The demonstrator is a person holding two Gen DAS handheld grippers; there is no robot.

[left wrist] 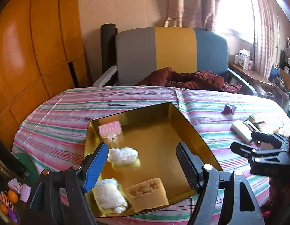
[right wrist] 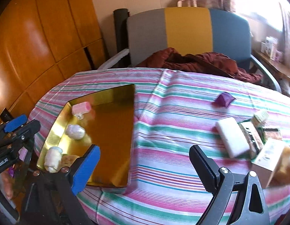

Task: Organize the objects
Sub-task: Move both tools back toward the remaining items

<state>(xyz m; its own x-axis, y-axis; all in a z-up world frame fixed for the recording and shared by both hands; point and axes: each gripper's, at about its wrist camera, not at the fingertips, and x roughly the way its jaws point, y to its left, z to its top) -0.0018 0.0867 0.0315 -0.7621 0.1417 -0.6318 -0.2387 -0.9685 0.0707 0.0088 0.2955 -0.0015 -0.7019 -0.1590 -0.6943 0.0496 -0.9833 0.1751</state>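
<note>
Gold metal tray (right wrist: 107,178) sits near-left on the striped cloth, four items inside | step: fetching next | both my grippers gape empty, right gripper (right wrist: 145,166), left gripper (left wrist: 143,161) | next: reach right for white rectangular block (right wrist: 232,136).

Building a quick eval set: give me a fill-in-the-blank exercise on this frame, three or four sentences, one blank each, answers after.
1. The gold tray rests on a ____ tablecloth.
2. The pink item lies ____ the tray.
3. The purple object lies ____ the tray, on the cloth.
4. Both the left gripper and the right gripper have their jaws ____, with nothing held.

Missing words: striped; inside; outside; open
</note>
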